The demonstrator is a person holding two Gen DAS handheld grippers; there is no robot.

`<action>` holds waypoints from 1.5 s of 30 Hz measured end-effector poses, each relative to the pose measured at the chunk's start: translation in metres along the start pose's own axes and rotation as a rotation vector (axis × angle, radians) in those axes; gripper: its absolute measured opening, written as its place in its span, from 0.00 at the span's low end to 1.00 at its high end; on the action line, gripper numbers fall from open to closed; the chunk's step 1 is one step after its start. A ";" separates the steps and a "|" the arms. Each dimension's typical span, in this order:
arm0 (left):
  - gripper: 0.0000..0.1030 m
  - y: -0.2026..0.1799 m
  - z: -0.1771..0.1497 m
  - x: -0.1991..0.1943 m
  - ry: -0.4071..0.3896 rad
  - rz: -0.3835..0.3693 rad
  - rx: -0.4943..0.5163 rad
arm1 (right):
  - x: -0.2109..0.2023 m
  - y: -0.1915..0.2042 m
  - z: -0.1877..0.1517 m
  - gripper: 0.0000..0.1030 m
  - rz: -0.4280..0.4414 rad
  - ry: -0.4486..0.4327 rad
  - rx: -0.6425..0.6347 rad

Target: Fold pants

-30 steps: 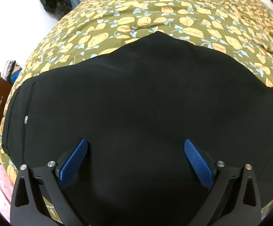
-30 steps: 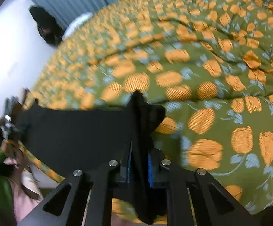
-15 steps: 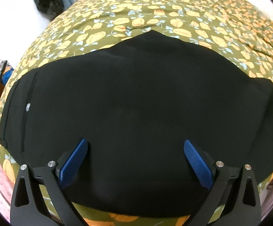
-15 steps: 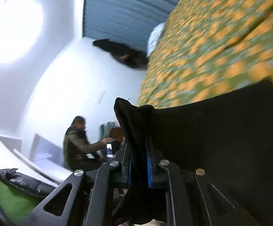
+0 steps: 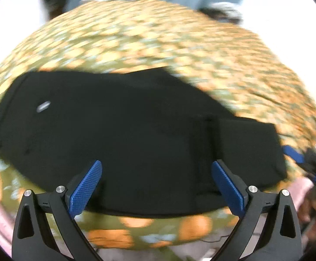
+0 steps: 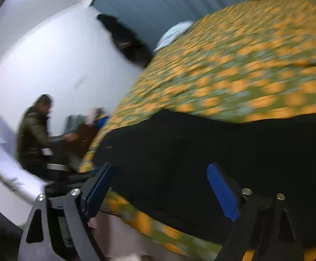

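Black fabric: the black pants [image 5: 118, 126] lie flat on the bed covered by an olive spread with orange flowers [image 5: 179, 50], close to its near edge, already doubled over with a shorter flap [image 5: 247, 143] lying on top at the right end.
Long axis: the folded bundle runs left to right along the near edge of the bed, waistband end with its small pale button [image 5: 43, 106] to the left.
Left gripper [image 5: 156, 187]: jaws wide apart, blue pads empty, hovering above the near edge of the pants and pointing down across their middle.
Right gripper [image 6: 158, 191]: jaws opening, no cloth between the pads; it sits just off the right end of the bundle, looking along its length.
Nearer hand: the right one is nearer the flap end, the left nearer the middle and the waistband.
Judgement: a further fold would probably carry one end along that long axis onto the other.
Background: a person in a dark jacket [image 6: 36, 130] sits beyond the bed's left side.
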State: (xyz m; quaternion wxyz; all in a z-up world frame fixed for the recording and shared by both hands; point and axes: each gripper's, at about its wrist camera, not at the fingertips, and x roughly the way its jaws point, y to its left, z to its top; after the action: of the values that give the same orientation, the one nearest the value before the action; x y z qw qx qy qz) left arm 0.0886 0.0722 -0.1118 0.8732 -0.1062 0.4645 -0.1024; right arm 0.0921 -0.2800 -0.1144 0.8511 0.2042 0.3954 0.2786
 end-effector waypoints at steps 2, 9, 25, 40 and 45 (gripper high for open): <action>0.79 -0.026 0.003 0.002 -0.002 -0.068 0.088 | -0.025 -0.018 -0.008 0.87 -0.061 -0.030 0.045; 0.49 -0.075 0.008 0.063 0.167 -0.055 0.215 | -0.070 -0.048 -0.022 0.88 -0.117 -0.174 0.222; 0.02 -0.047 0.008 0.061 0.192 0.066 0.158 | -0.046 -0.030 0.021 0.89 -0.193 -0.088 -0.032; 0.58 -0.066 -0.007 0.069 0.183 0.089 0.216 | 0.029 -0.066 0.065 0.88 -0.255 0.132 -0.024; 0.66 -0.056 -0.003 0.055 0.164 0.091 0.188 | 0.073 -0.103 0.051 0.88 -0.341 0.258 0.033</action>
State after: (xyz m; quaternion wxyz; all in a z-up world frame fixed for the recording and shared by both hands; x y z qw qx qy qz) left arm 0.1114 0.0029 -0.1416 0.8421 0.0060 0.5272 -0.1139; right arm 0.2035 -0.3185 -0.1831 0.8247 0.1106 0.5345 0.1479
